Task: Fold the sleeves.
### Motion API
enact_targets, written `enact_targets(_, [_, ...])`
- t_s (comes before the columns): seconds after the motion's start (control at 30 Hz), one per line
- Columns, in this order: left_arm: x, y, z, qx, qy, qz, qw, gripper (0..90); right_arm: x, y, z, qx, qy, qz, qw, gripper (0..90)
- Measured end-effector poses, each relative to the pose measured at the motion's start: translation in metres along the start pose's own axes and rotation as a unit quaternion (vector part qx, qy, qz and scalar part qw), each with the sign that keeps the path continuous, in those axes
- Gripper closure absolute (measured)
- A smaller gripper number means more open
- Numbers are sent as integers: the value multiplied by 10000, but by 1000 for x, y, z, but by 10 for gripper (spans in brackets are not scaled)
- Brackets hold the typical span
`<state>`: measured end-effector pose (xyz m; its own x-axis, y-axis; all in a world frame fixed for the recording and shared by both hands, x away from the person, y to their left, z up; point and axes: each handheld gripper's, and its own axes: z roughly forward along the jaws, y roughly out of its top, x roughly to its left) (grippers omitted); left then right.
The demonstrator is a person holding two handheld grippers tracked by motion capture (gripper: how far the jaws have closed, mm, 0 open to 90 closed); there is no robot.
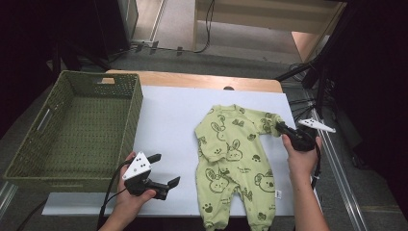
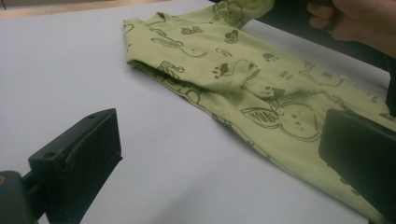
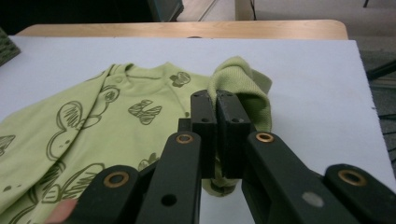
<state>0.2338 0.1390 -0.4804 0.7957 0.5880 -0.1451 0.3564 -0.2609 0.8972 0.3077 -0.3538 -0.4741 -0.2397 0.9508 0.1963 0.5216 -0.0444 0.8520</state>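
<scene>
High view: romper (image 1: 231,159) lengthwise, neck away, legs near.

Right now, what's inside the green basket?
The green basket looks empty: its woven floor shows bare. Its near wall hides the strip of floor just behind it.

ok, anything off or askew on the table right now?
Nothing damaged or spilled. The green baby suit lies slightly crooked on the white mat, one sleeve folded across its chest. The other sleeve is bunched and lifted, pinched in the right tongs. The basket sits straight.
</scene>
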Motion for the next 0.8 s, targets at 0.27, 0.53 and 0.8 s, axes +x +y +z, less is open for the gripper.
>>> enact_targets(0.27, [0, 0, 0, 2, 2, -19, 10000, 0, 24, -2, -2, 13, 250, -398, 9989, 849])
enact_targets(0.53, [0, -1, 1, 26, -4, 5, 10000, 0, 46, -13, -4, -24, 477, -689, 9965, 848])
enact_targets(0.8, [0, -1, 1, 30, -8, 8, 10000, 0, 68, -35, 2, 158, 679, -1148, 9909, 847])
